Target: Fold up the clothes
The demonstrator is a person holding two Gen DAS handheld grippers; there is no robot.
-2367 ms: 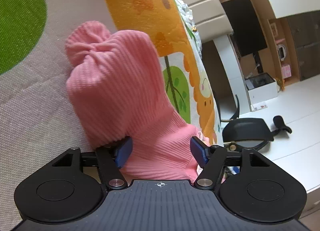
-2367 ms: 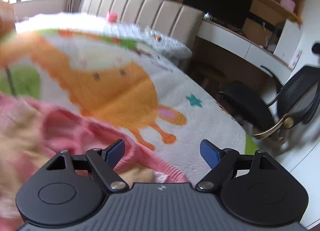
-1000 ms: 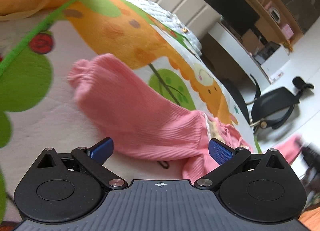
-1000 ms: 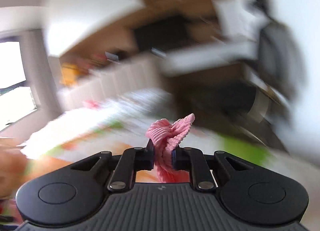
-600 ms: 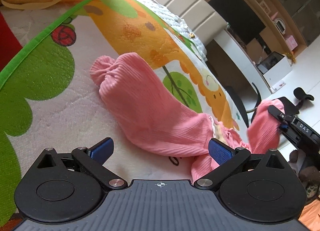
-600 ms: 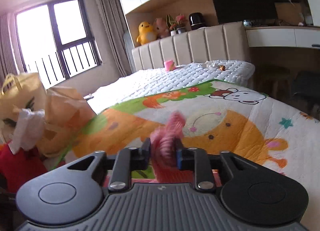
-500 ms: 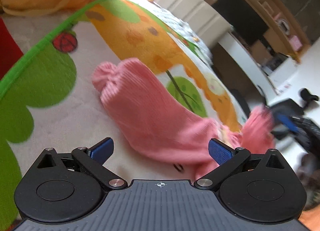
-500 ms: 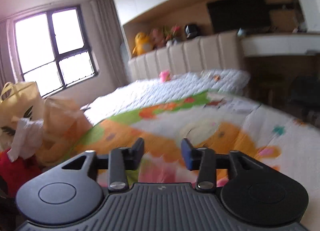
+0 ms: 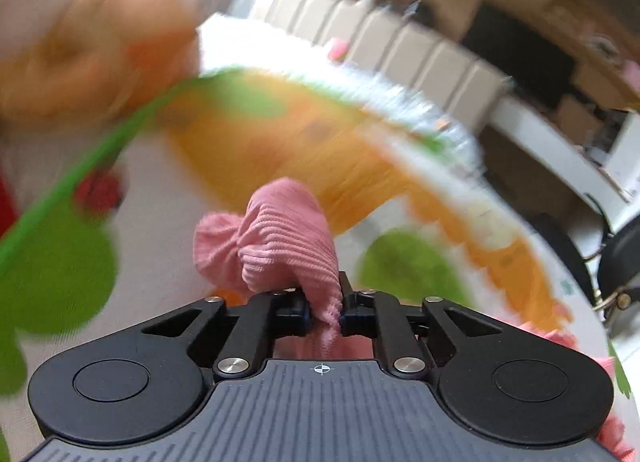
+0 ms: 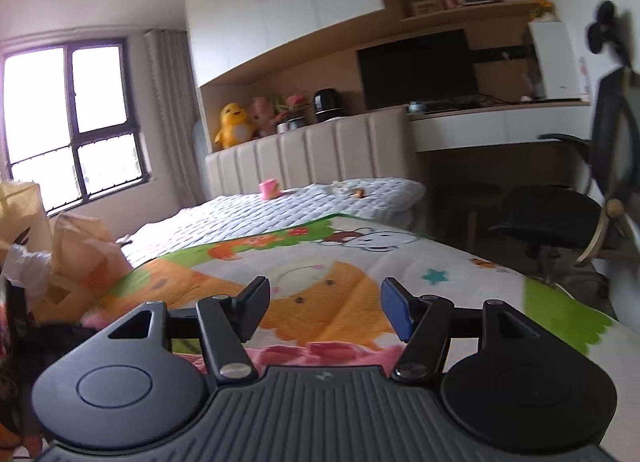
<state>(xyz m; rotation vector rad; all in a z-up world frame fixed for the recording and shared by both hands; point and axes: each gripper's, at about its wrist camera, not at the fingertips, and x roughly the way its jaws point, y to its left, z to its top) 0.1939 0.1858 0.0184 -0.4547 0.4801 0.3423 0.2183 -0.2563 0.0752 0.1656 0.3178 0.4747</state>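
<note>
Left gripper (image 9: 323, 318) clamped tight on bunched pink ribbed garment (image 9: 280, 246), lifted above cartoon blanket (image 9: 256, 150). Right gripper (image 10: 325, 312) spread wide, holding nothing, with pink fabric (image 10: 320, 354) lying just below, on blanket near edge.

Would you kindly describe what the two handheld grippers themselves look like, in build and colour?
Both the left gripper and the right gripper are matte black plastic: a ribbed grey-black deck with a small crosshair mark, round discs at each side, silver pivot screws, angular linkage arms. The right jaws carry blue pads.
</note>
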